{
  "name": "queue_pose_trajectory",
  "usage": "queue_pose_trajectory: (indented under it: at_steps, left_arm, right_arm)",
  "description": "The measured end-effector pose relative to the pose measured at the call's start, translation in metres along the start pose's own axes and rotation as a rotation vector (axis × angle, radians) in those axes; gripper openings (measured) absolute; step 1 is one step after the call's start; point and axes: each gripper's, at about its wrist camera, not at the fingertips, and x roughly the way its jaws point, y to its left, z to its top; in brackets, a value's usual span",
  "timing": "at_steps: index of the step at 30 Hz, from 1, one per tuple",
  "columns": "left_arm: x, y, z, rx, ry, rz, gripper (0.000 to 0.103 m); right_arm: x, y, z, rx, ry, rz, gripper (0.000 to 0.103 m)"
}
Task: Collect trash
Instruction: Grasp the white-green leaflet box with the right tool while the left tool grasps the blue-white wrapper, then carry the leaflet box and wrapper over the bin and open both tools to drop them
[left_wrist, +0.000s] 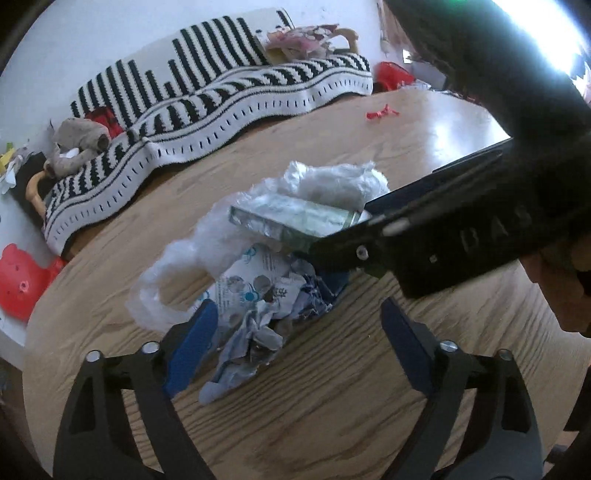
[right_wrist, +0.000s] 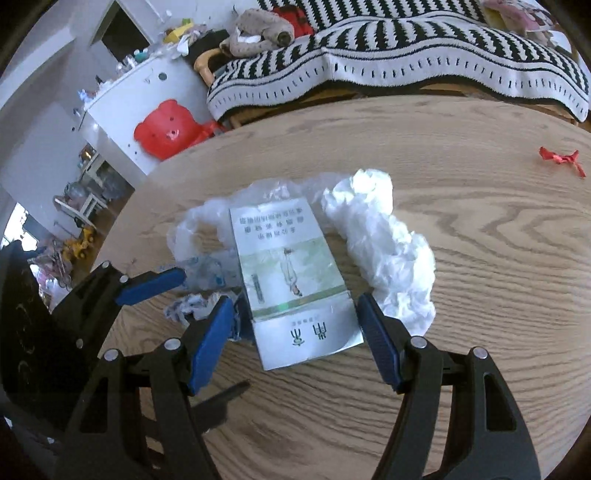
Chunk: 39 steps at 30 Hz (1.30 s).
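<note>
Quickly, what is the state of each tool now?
Left tool: open, holding nothing, wrappers between its fingers.
Right tool: open, either side of the box, not gripping.

Table: carton lies flat near the middle. Crumpled wrapper touching its left side, partly under it. Plastic bag behind-left. Tissue wad just right. Ribbon scrap far right, well apart. Sofa behind the table.
</note>
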Motion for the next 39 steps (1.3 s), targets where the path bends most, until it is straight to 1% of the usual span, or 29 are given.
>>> queue_pose_trajectory:
  at_steps: [1,2,3,4,5,6,7,9,14,18,22,25,29,33,36,39]
  left_arm:
    - [0.002,0.002,-0.001,-0.01,0.007,-0.008,0.08]
    - [0.003,0.003,-0.002,-0.023,0.013,-0.016,0.075]
    - [0.004,0.005,-0.003,-0.04,0.019,-0.027,0.069]
    - [0.004,0.006,-0.004,-0.049,0.023,-0.032,0.065]
    - [0.004,0.006,-0.004,-0.05,0.023,-0.03,0.058]
    - [0.002,0.006,-0.005,-0.044,0.02,-0.022,0.046]
    - [0.001,0.006,-0.005,-0.044,0.021,-0.023,0.045]
    - [-0.002,0.006,-0.007,-0.057,0.027,-0.038,0.025]
    - [-0.015,0.001,-0.013,-0.076,0.032,-0.043,0.023]
    - [-0.038,0.002,-0.012,-0.133,0.013,-0.061,0.023]
    - [-0.062,-0.005,-0.014,-0.133,0.006,-0.042,0.023]
    - [-0.081,-0.012,-0.023,-0.139,0.016,-0.01,0.023]
    - [-0.106,-0.016,-0.036,-0.165,0.021,0.023,0.024]
    - [-0.139,-0.021,-0.051,-0.213,-0.003,0.049,0.024]
    - [-0.158,-0.028,-0.065,-0.256,-0.014,0.053,0.024]
    - [-0.176,-0.037,-0.08,-0.304,-0.023,0.034,0.024]
  right_arm:
    - [0.002,0.002,-0.002,-0.017,0.004,-0.014,0.068]
    - [0.001,0.004,-0.004,-0.031,0.0,-0.023,0.067]
    - [0.001,0.006,-0.005,-0.039,0.002,-0.029,0.065]
    - [0.0,0.007,-0.005,-0.042,0.004,-0.03,0.059]
    - [-0.001,0.006,-0.006,-0.037,0.003,-0.026,0.058]
    - [-0.003,0.005,-0.007,-0.031,-0.001,-0.021,0.058]
    - [-0.005,0.004,-0.008,-0.029,-0.004,-0.017,0.058]
    - [-0.009,0.005,-0.01,-0.032,-0.006,-0.004,0.057]
    - [-0.03,0.011,-0.017,-0.026,-0.034,0.024,0.057]
    - [-0.052,0.019,-0.022,-0.019,-0.064,0.038,0.057]
    - [-0.077,0.029,-0.034,-0.017,-0.095,0.033,0.057]
    - [-0.095,0.034,-0.043,-0.017,-0.117,0.025,0.057]
    - [-0.121,0.042,-0.065,-0.01,-0.148,0.003,0.057]
    - [-0.14,0.05,-0.093,-0.02,-0.157,-0.028,0.057]
    - [-0.152,0.056,-0.117,-0.021,-0.162,-0.042,0.057]
    - [-0.165,0.062,-0.144,-0.007,-0.168,-0.042,0.057]
